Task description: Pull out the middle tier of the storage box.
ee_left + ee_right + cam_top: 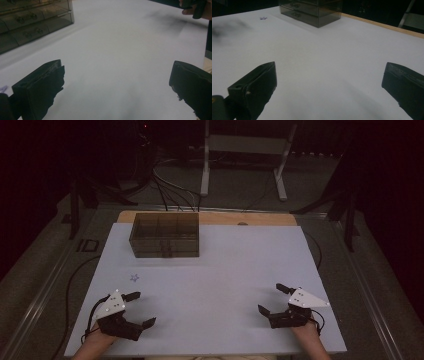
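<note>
Smoky drawer box (164,235) shows handles in left claw (140,309) view; both claws spread, right claw (272,298) empty

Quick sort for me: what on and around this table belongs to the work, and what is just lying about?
Belongs to the work:
- left gripper, jaws open, nothing held
- right gripper, jaws open, nothing held
- small purple star, nearest the left gripper
- smoky clear drawer box at the far left of the table

Just lying about:
- cables on the floor
- white stand behind the table
</note>
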Motion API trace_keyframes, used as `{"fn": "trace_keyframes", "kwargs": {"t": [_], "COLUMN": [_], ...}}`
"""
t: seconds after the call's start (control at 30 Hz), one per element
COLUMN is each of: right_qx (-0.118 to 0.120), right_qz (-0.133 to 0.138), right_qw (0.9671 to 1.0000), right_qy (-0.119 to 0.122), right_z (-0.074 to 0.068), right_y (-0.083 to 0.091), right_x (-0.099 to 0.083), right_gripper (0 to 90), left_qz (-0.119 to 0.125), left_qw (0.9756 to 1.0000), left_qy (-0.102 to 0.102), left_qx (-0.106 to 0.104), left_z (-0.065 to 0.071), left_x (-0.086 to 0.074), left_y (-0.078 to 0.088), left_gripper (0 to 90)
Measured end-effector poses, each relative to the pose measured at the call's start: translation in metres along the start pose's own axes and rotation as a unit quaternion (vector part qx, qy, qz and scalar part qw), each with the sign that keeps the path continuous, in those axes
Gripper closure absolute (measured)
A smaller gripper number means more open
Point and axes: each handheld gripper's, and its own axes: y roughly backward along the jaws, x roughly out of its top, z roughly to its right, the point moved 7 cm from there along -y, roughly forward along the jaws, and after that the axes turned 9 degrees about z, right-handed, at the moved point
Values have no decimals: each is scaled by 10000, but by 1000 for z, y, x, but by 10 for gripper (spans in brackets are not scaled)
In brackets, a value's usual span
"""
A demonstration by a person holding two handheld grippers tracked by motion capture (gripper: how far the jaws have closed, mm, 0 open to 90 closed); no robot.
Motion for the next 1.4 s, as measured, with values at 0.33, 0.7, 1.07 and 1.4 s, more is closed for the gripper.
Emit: {"fn": "trace_keyframes", "kwargs": {"t": [0.33, 0.7, 1.07, 1.4], "right_qx": [25, 76, 80, 96], "right_qz": [-3, -12, -15, -34], "right_qw": [10000, 10000, 10000, 9999], "right_qy": [-4, -10, 2, -9], "right_z": [-1, -3, -3, -3], "right_y": [0, 0, 0, 0], "right_x": [0, 0, 0, -1], "right_gripper": [0, 0, 0, 0], "left_qz": [-4, -3, -5, -39], "left_qw": [10000, 9996, 9991, 9981], "left_qy": [-64, -176, -316, -498], "left_qx": [13, 201, 285, 367], "left_z": [-7, -19, -27, -36], "left_x": [11, 24, 36, 48], "left_y": [0, 7, 8, 3], "left_gripper": [0, 0, 0, 0]}}
